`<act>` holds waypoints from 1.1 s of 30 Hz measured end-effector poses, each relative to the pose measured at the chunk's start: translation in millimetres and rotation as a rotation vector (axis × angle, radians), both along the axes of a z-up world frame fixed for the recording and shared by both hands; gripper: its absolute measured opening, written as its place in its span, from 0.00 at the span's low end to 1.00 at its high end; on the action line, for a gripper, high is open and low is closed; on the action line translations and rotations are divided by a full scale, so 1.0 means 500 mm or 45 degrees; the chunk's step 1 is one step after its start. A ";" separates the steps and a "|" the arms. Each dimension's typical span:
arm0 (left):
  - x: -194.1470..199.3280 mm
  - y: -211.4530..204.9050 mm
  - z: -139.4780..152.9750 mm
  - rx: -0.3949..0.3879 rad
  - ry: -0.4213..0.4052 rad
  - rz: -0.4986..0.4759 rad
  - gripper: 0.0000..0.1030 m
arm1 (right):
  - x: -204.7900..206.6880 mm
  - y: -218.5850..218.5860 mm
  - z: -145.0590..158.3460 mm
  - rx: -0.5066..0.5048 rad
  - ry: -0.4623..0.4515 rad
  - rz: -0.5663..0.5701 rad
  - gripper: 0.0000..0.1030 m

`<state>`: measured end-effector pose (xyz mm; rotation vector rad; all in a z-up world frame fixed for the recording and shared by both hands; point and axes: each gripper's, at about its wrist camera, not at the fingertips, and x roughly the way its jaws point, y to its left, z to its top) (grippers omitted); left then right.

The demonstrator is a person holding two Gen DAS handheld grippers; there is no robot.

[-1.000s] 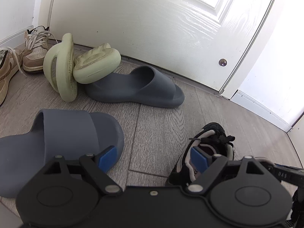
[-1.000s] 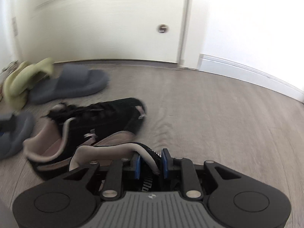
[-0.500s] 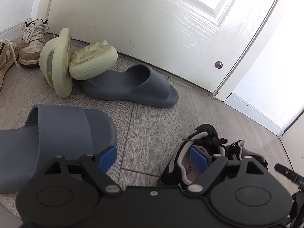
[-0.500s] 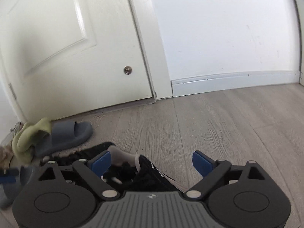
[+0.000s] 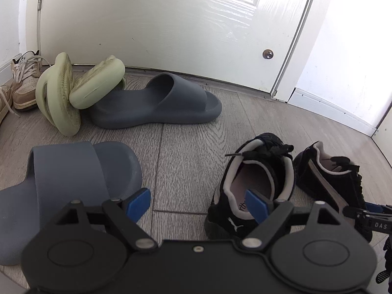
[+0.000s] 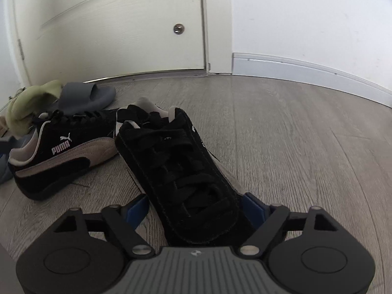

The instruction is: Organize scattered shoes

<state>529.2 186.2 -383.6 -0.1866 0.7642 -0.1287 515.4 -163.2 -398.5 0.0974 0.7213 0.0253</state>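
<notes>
My right gripper [image 6: 196, 207] straddles the toe of a black suede sneaker [image 6: 181, 161] that stands on the floor. Its jaws are closing, the blue pads close beside the toe on both sides. The matching black sneaker [image 6: 61, 152] stands just left of it, side on. In the left wrist view both sneakers [image 5: 254, 171] [image 5: 328, 178] stand side by side at the right. My left gripper [image 5: 197, 203] is open over bare floor, one fingertip above a grey slide [image 5: 63, 178], the other above the nearer sneaker's opening.
A second grey slide [image 5: 156, 103] lies before the white door [image 5: 171, 24], with two green slides [image 5: 58, 93] leaning against it. Tan sneakers [image 5: 24, 85] sit at the far left. Baseboard [image 6: 306, 71] lines the right wall. Wood floor spreads to the right.
My right gripper let go of the sneaker's collar, opened wide, sank and now brackets its toe. The second black sneaker now stands beside the first. The left view shifted slightly.
</notes>
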 end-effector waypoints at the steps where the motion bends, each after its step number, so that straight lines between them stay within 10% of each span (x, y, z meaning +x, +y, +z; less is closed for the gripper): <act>1: 0.000 -0.002 -0.002 0.005 0.001 -0.005 0.82 | -0.002 0.023 0.003 0.000 0.015 -0.076 0.70; 11: 0.010 0.001 -0.004 0.025 -0.018 0.004 0.82 | 0.108 0.085 0.025 0.266 0.042 -0.458 0.63; 19: 0.062 0.014 -0.021 0.017 -0.008 0.053 0.82 | 0.257 0.071 0.025 0.223 -0.085 -0.269 0.65; 26: 0.051 0.018 0.016 0.010 -0.070 0.053 0.82 | 0.090 0.109 0.078 0.310 -0.221 -0.025 0.76; 33: 0.046 0.040 0.038 -0.007 -0.093 0.109 0.82 | -0.006 0.222 0.041 0.628 -0.003 0.106 0.76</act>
